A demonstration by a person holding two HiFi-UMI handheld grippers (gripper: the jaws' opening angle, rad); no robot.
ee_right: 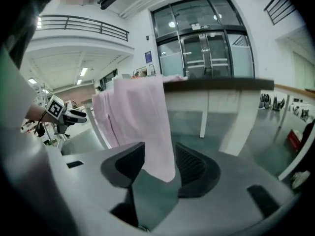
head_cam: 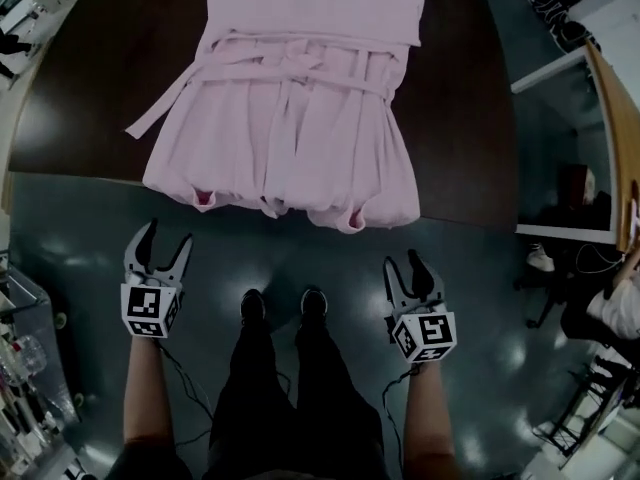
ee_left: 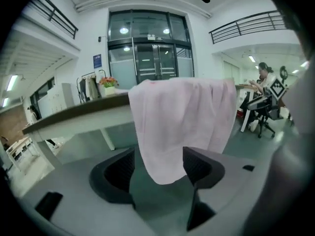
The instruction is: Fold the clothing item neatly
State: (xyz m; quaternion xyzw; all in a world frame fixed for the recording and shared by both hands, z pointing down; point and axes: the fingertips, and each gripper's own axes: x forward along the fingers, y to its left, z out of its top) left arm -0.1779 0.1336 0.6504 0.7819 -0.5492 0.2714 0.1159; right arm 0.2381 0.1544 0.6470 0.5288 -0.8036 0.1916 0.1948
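While both tools hang short of the work, the left gripper point(head_cam: 167, 236) stands wide open and the right gripper point(head_cam: 404, 263) a little less so, each empty. In both gripper views the pink cloth hangs beyond the dark ribbed pads, not between them. The garment point(head_cam: 300, 118), a pale pink dress or robe, lies flat at the upper centre of the head view on a dark brown tabletop point(head_cam: 100, 88). Its gathered hem spills over the near edge, above a glossy teal floor point(head_cam: 480, 268).

The step in hand appears to be the reach for the hem, and it would go best as a matched pair. Each gripper should take one lower corner, left point(head_cam: 205, 198) and right point(head_cam: 352, 223), where a deeper pink lining peeps out. The pads need to bite through every layer rather than pinch the top one. Both corners should then rise together so the skirt carries up toward the bodice without skewing.

The fabric looks thin, soft and matte, and falls in long vertical pleats that will slide and bunch if pulled unevenly. A tied sash point(head_cam: 290, 63) crosses the waist as a raised ridge, and one loose tail point(head_cam: 160, 108) trails off toward the left of the frame. That tail would be better tucked in before the fold covers it. The tabletop's smooth surface should let the cloth drag easily.
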